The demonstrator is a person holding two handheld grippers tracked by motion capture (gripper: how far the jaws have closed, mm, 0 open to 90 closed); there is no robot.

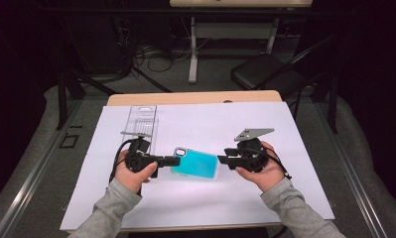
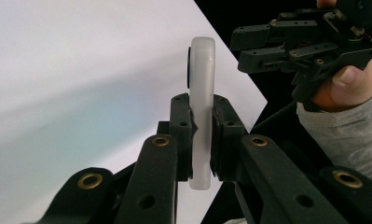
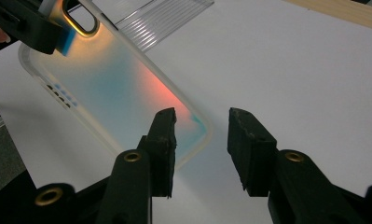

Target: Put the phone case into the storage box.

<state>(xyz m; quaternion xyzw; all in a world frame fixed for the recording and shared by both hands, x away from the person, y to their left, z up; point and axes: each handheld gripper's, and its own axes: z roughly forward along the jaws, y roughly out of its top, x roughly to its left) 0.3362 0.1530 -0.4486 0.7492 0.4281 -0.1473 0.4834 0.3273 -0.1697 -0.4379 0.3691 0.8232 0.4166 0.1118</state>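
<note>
A translucent phone case (image 1: 195, 163) with a teal-blue tint hangs just above the white sheet (image 1: 205, 124) at the table's middle. My left gripper (image 1: 174, 161) is shut on its left end; in the left gripper view the case's frosted edge (image 2: 202, 112) stands upright, pinched between the jaws. My right gripper (image 1: 220, 159) is at the case's right end, open. In the right gripper view its jaws (image 3: 201, 140) stand apart near the case's corner (image 3: 127, 93), which shows blue and orange; the case is not between them.
A clear ribbed plastic package (image 1: 141, 121) lies on the sheet behind the left hand. The white sheet covers a wooden table (image 1: 195, 97). A black chair (image 1: 267, 72) and desk legs stand beyond the far edge.
</note>
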